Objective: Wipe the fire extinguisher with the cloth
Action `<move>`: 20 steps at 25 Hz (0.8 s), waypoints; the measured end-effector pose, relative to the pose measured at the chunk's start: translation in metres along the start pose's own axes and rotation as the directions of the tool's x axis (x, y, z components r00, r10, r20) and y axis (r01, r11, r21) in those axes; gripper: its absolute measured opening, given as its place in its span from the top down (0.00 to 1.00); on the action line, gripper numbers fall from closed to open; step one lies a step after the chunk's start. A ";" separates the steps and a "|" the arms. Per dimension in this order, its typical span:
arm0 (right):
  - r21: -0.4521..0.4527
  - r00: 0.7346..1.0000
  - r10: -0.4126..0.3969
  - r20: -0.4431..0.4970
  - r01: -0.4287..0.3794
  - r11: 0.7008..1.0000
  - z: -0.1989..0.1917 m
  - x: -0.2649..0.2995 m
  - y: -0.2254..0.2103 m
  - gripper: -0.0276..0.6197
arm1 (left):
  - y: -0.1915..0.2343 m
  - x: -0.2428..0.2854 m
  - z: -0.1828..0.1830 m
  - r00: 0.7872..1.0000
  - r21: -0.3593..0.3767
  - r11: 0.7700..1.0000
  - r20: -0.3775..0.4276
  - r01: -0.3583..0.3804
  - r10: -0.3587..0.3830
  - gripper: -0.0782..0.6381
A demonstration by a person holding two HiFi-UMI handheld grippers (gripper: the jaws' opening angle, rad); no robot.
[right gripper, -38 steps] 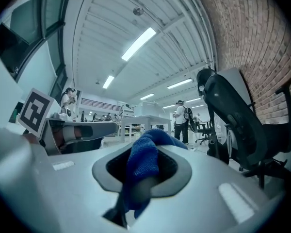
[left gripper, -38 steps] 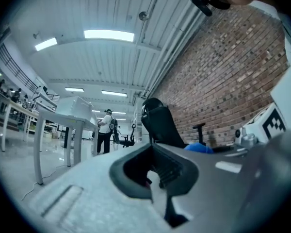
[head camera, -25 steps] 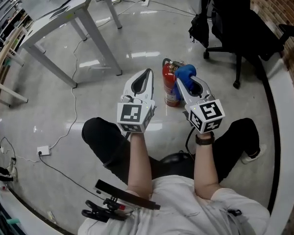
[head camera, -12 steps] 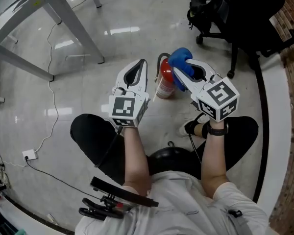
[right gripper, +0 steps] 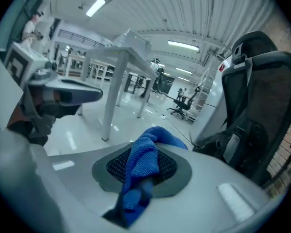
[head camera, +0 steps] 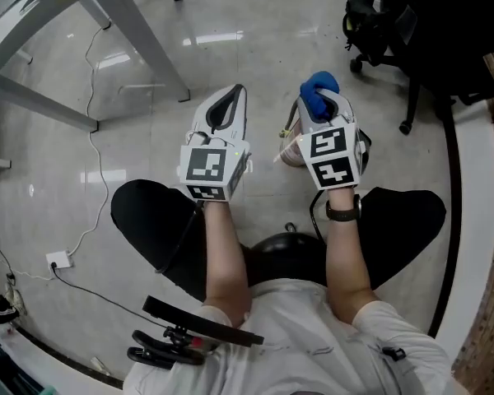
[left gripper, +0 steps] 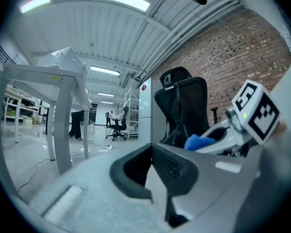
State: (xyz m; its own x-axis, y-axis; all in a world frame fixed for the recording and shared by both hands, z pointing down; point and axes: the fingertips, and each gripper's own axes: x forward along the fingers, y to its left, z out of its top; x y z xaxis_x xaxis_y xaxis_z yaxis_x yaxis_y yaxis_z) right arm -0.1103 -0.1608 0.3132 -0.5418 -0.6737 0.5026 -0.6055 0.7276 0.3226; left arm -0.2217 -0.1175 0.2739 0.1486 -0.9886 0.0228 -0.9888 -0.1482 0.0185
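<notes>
The fire extinguisher (head camera: 291, 146) stands on the floor between my knees, and only a small pale part of it shows beside the right gripper. My right gripper (head camera: 319, 99) hangs above it, shut on a bunched blue cloth (head camera: 319, 83) (right gripper: 144, 160) that bulges out past the fingertips. My left gripper (head camera: 240, 91) is held level to the left of the extinguisher, jaws together, holding nothing. In the left gripper view the right gripper (left gripper: 218, 136) and the cloth (left gripper: 200, 142) show to the right.
A grey table's legs (head camera: 140, 44) stand on the glossy floor at the upper left. A black office chair (head camera: 412, 31) is at the upper right, with a white curb (head camera: 477, 220) along the right side. A cable runs to a socket (head camera: 58, 261) at the left.
The right gripper with the cloth has moved over the extinguisher, which stood in plain sight before and is now almost hidden. The left gripper has kept its place beside it.
</notes>
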 end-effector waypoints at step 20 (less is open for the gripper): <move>0.464 0.893 -0.397 -0.213 0.450 0.763 -0.102 0.081 0.056 0.84 | 0.021 0.032 -0.022 0.969 -0.040 0.969 -0.020 0.244 -0.245 0.89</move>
State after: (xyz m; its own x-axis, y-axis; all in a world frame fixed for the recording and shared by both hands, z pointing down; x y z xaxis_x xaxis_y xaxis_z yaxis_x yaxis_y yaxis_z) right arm -0.1285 -0.1610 0.4538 -0.1190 -0.8628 0.4913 -0.9764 0.1915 0.0998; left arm -0.2378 -0.1517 0.2974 0.3866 -0.9215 0.0372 -0.9212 -0.3839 0.0639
